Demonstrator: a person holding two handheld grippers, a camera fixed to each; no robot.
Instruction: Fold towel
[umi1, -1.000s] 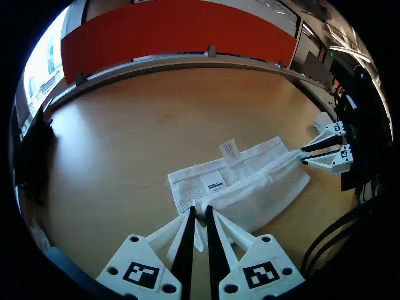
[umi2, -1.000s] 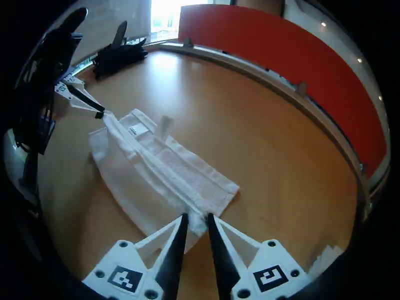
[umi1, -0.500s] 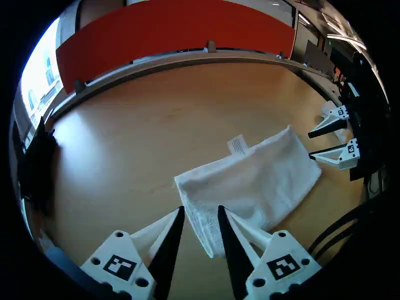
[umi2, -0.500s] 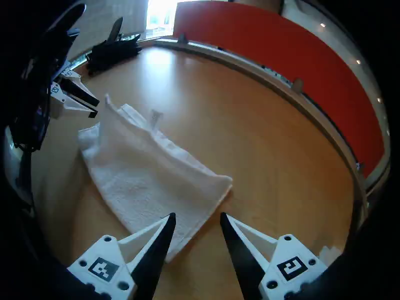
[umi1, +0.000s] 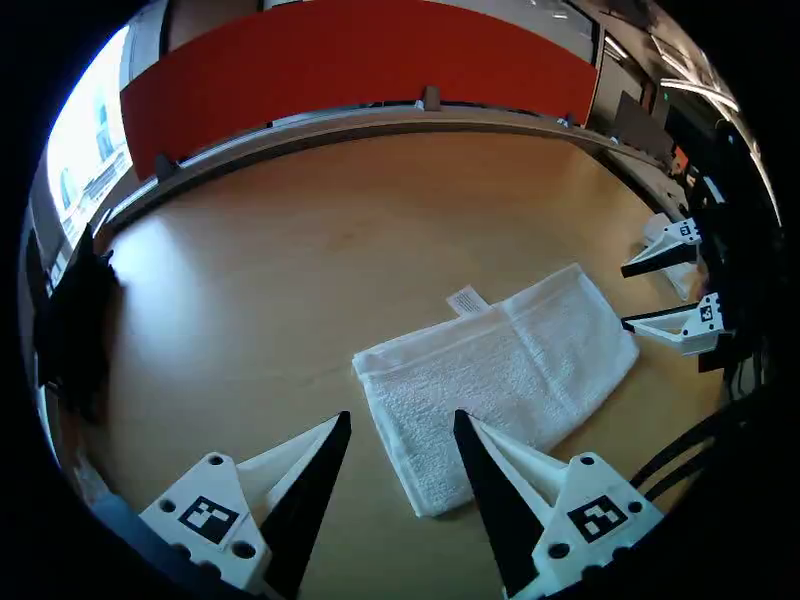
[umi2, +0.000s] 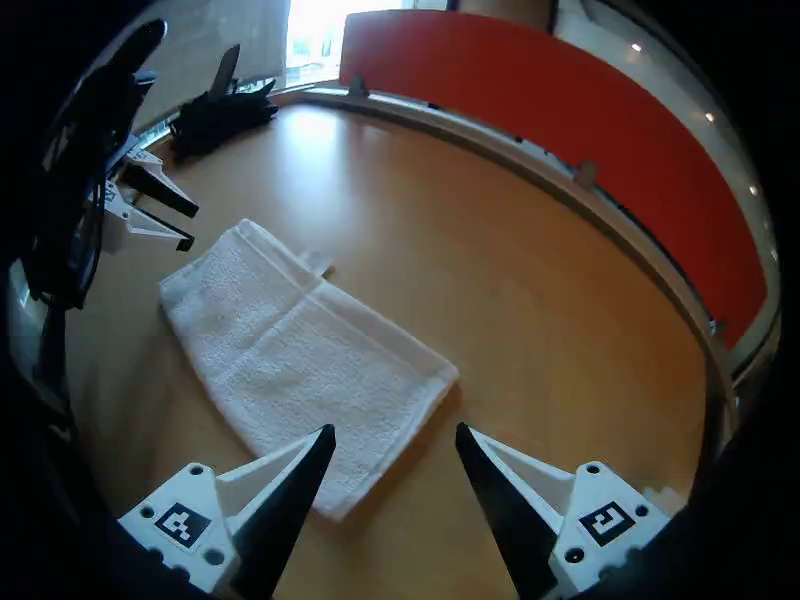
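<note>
A white towel (umi1: 500, 365) lies folded flat on the wooden table (umi1: 300, 250), with a small label sticking out at its far edge. My left gripper (umi1: 398, 425) stands open over the towel's near left corner, nothing between its fingers. In the left gripper view the right gripper (umi1: 623, 297) is open at the towel's far right end. In the right gripper view the same towel (umi2: 300, 355) lies ahead, my right gripper (umi2: 393, 438) is open above its near corner, and the left gripper (umi2: 190, 226) is open at the far left end.
A red partition (umi1: 350, 65) runs along the table's far edge. A dark bundle (umi2: 225, 110) lies at the table's far corner near a bright window. Dark equipment and cables (umi1: 730, 300) stand at the right side.
Both grippers let go of the towel's top edge and opened wider. The lifted layer dropped down, and the towel now lies flat and folded, covering the inner label.
</note>
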